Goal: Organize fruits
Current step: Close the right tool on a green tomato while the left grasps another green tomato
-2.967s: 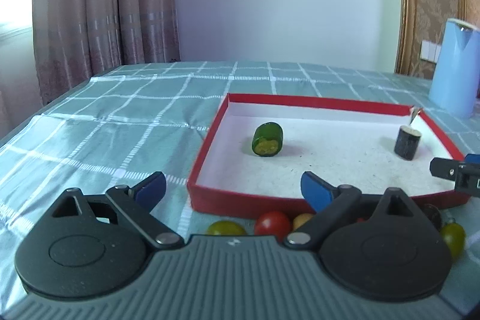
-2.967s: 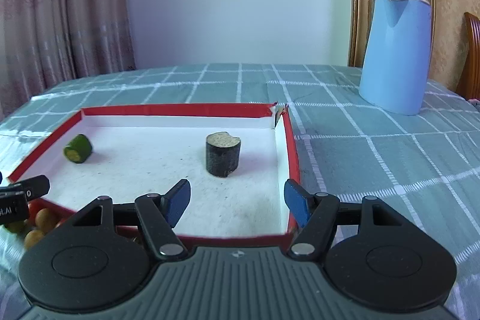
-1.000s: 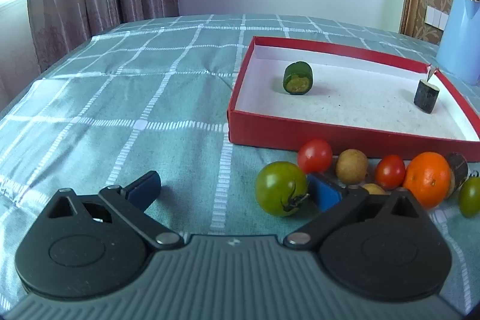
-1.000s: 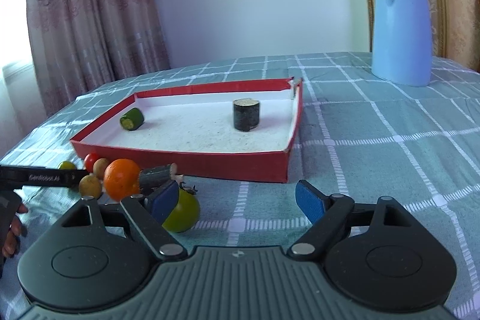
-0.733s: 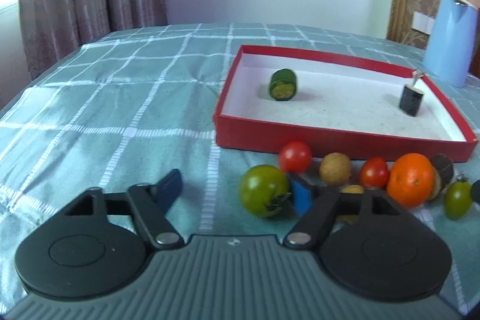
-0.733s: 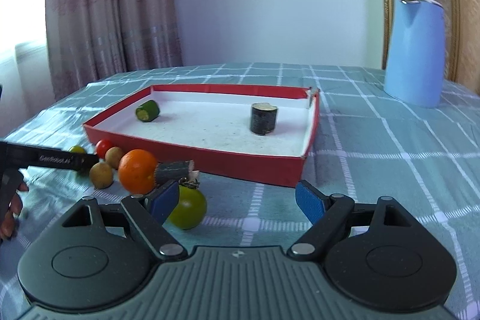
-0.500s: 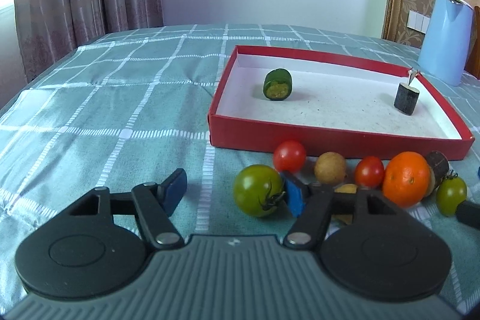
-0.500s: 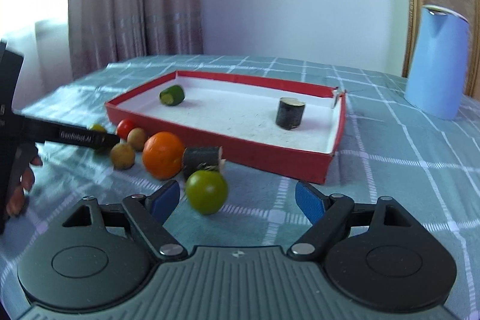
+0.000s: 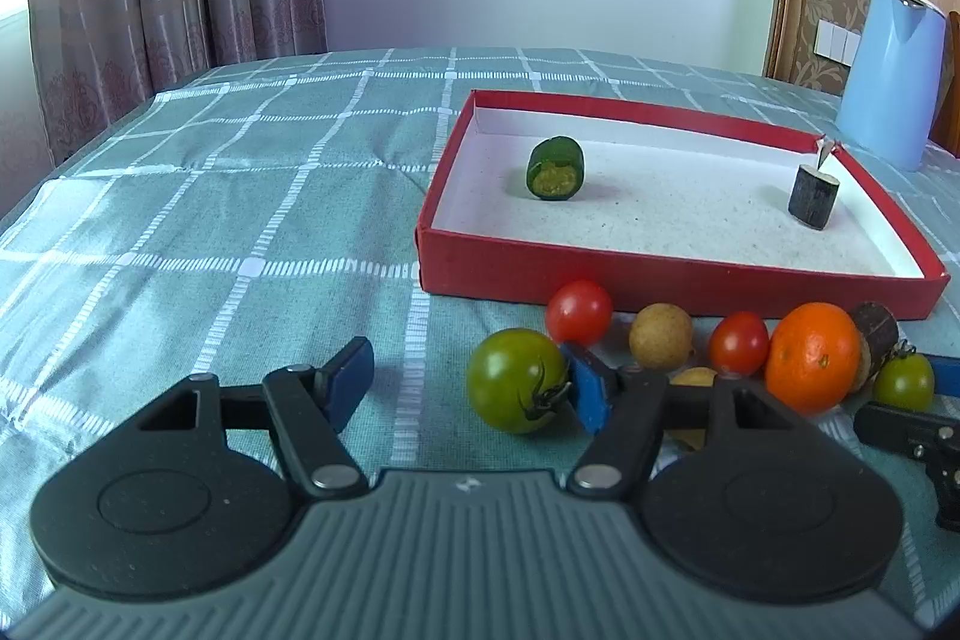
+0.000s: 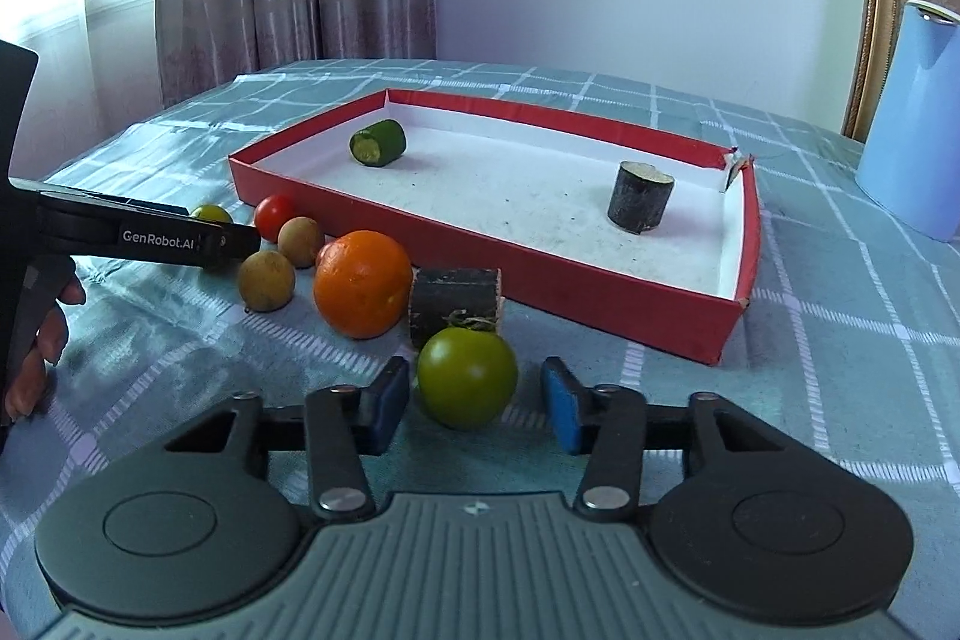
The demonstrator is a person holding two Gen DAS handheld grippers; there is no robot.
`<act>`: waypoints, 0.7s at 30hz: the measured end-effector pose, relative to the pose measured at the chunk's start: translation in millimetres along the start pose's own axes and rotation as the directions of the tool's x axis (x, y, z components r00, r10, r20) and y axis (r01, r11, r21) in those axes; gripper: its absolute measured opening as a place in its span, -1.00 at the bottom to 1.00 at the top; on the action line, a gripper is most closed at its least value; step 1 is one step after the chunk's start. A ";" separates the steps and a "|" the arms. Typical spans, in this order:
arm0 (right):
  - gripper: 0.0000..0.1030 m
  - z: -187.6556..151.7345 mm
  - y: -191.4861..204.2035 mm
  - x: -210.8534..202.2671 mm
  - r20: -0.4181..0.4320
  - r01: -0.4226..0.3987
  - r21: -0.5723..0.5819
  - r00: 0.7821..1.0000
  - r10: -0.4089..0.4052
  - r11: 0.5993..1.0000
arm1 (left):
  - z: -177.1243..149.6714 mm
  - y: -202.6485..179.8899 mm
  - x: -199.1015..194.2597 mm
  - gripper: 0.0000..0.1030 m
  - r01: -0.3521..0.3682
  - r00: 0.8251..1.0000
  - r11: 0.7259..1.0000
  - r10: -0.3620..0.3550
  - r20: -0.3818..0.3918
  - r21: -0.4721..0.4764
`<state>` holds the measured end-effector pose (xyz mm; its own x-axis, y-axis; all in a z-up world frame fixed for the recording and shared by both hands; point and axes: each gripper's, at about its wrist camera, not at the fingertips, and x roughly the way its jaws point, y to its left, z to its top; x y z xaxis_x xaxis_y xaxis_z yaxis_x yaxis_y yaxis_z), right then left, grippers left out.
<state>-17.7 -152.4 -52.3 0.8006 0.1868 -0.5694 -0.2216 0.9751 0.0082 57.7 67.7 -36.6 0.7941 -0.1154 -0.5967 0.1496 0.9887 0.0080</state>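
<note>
A red tray (image 9: 672, 280) (image 10: 540, 268) holds a green cucumber piece (image 9: 555, 169) (image 10: 378, 142) and a dark piece (image 9: 813, 199) (image 10: 639, 196). Fruit lies in front of the tray: an orange (image 9: 813, 358) (image 10: 363, 283), red tomatoes (image 9: 579, 310), brown round fruits (image 9: 660, 337) (image 10: 267, 280), a dark cut piece (image 10: 456, 301). My left gripper (image 9: 468, 382) is open, with a big green tomato (image 9: 516, 379) against its right finger. My right gripper (image 10: 477, 406) is open, with a small green tomato (image 10: 468, 376) (image 9: 903, 382) between its fingers, apart from both.
A blue jug (image 9: 888, 76) (image 10: 912, 118) stands beyond the tray's right end. The table has a green checked cloth (image 9: 240, 196). Curtains hang behind. The left gripper's finger (image 10: 156, 235) and the holding hand show at the left of the right wrist view.
Both grippers pulled back from the tray to the fruit row. The right gripper swung left, now straddles the small green tomato and has narrowed. The left one closed in on the big green tomato.
</note>
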 end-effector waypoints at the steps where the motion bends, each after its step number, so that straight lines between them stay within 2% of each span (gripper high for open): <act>1: -0.16 1.8 1.2 2.1 -0.001 0.001 -0.003 1.000 -0.001 1.000 | 0.0 -0.1 0.1 0.29 -0.001 1.000 1.000 0.001 0.000 0.001; 5: -0.28 2.9 3.7 4.3 -0.001 -0.003 -0.010 1.000 0.003 1.000 | 0.0 -0.2 0.1 0.29 -0.001 1.000 1.000 0.001 0.000 0.002; 6: -0.36 2.8 4.2 4.1 0.002 0.002 -0.013 1.000 -0.002 1.000 | 0.0 -0.1 0.1 0.29 -0.001 1.000 1.000 0.001 0.000 0.002; 18: -0.37 2.9 -0.7 4.1 0.009 0.005 0.013 1.000 -0.005 1.000 | -0.1 0.0 0.0 0.28 -0.001 1.000 1.000 0.001 0.000 0.002; 21: -0.37 2.7 -2.0 3.4 0.013 0.012 0.024 1.000 -0.012 1.000 | 0.1 0.1 -1.0 0.18 0.010 1.000 1.000 -0.011 0.005 0.002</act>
<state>-13.0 -153.4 -52.0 0.8102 0.1767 -0.5589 -0.1987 0.9798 0.0216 56.9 68.0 -35.9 0.7952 -0.1262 -0.5931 0.1592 0.9872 0.0033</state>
